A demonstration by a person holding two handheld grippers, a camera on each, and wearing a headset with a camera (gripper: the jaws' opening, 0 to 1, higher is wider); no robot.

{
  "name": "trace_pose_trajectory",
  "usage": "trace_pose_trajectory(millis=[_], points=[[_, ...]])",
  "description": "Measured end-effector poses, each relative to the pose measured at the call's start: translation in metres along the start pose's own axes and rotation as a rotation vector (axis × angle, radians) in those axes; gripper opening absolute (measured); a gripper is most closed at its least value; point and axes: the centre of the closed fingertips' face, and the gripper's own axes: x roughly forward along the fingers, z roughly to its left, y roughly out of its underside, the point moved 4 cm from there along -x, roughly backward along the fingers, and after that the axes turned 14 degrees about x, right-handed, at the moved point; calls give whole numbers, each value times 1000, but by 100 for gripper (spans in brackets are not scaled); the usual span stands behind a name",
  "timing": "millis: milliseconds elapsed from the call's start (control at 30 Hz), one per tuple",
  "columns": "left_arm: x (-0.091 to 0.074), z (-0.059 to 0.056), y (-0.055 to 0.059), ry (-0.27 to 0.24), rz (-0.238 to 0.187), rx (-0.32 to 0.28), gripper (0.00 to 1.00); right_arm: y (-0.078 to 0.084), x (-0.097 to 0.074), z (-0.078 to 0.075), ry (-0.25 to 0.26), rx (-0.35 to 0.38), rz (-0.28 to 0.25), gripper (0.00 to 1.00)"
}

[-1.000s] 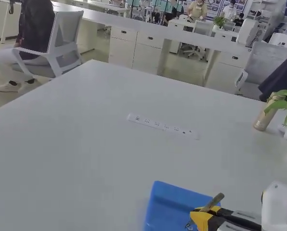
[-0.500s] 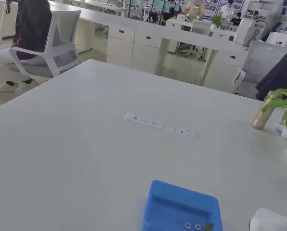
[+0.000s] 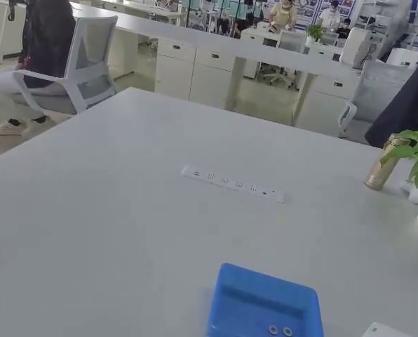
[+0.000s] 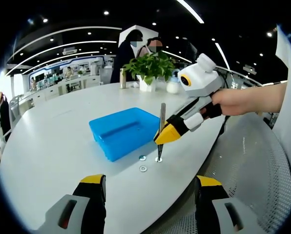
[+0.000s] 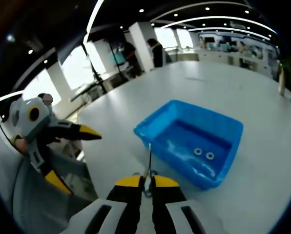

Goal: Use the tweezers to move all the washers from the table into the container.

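Note:
A blue container (image 3: 265, 303) sits near the table's front edge with two washers (image 3: 280, 330) lying in it. They also show in the right gripper view, washers (image 5: 203, 153) on the floor of the container (image 5: 223, 127). My right gripper (image 4: 160, 140) is shut on metal tweezers (image 4: 161, 127), held point down just outside the container (image 4: 120, 130). The tweezers' tip is at a washer (image 4: 158, 159) on the table. Two more washers (image 4: 142, 157) (image 4: 143, 168) lie beside it. My left gripper (image 4: 148, 187) is open, low and short of these washers, with nothing between its jaws.
A white power strip (image 3: 231, 184) lies mid-table beyond the container. At the right edge stand a metal bottle (image 3: 379, 172) and a potted plant (image 3: 414, 151). An office chair (image 3: 83, 60) with a seated person is at the far left corner.
The gripper with the tweezers, over the container a second ago, has dropped out of the head view at the bottom right. Two washers now show in the container.

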Motion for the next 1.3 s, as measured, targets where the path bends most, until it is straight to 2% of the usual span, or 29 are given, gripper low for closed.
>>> trace_pose_trajectory(millis=[233,433,667,767,833,933,1300], points=[[0,0,0,3,1,1,74,2,2,3,-1,-13,11,4],[1,-1,0,7,3,3,74,4,1,10,-2,-61,37,4],[1,-1,0,12,5,4,74,6,2,19,13,-172,60,4],[1,-1,0,8,5,5,74,9,3,18,20,-270,77,4],[1,-1,0,6,3,4,74,13,3,22,24,-327,93,5],[1,-1,0,6,6,5,74,18,4,23,39,-383,104,5],[1,-1,0,5,5,5,74,21,5,23,51,-470,115,4]])
